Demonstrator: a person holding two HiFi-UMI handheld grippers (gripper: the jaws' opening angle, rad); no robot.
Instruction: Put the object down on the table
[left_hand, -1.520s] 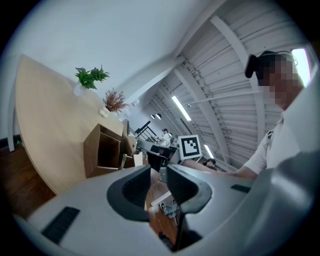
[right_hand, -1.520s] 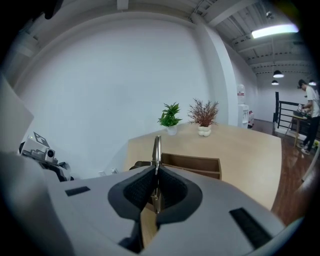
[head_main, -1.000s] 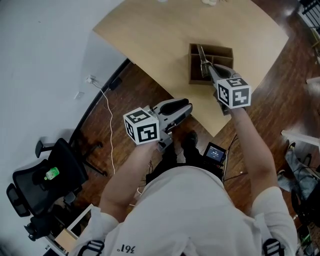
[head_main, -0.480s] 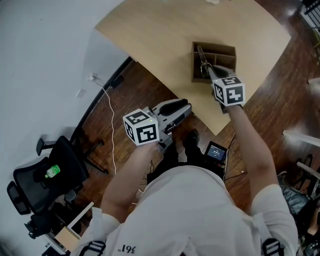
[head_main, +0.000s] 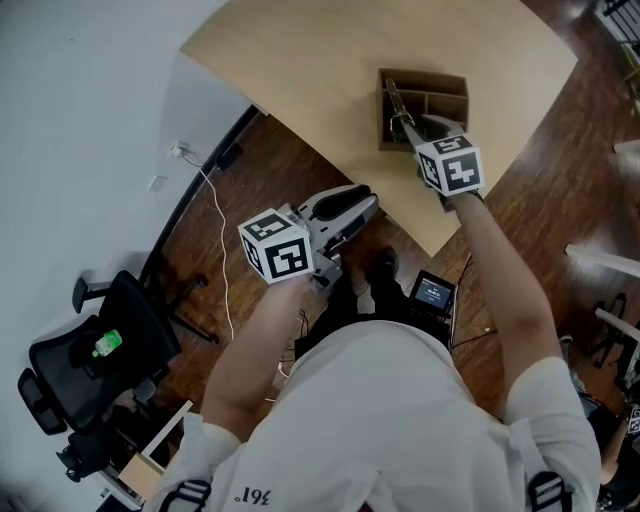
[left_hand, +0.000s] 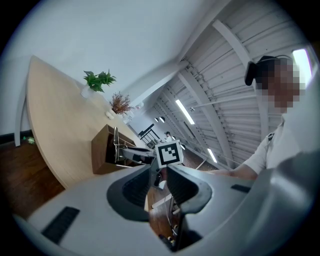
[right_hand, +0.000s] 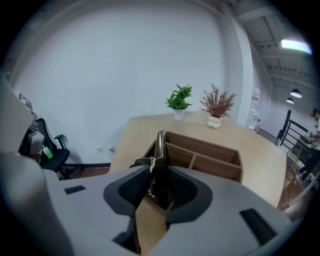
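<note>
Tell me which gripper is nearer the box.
Right. The right gripper is at the box, fingers just opening around a metal tool; the left gripper hangs off the table, over the floor.

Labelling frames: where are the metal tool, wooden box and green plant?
metal tool (right_hand: 160, 147): right gripper view, its upright shaft
wooden box (right_hand: 205, 146): right gripper view, far wall
green plant (right_hand: 179, 97): right gripper view, leaves

Divided box (head_main: 440, 80) sits on the tabletop (head_main: 330, 70) near its front corner, with the metal utensil (head_main: 395, 105) sticking up at the box's left end. Two potted plants (right_hand: 178, 102) stand side by side at the tabletop's far end, behind the box. Office chair (head_main: 95, 360) is on the floor (head_main: 290, 170), well off left.
</note>
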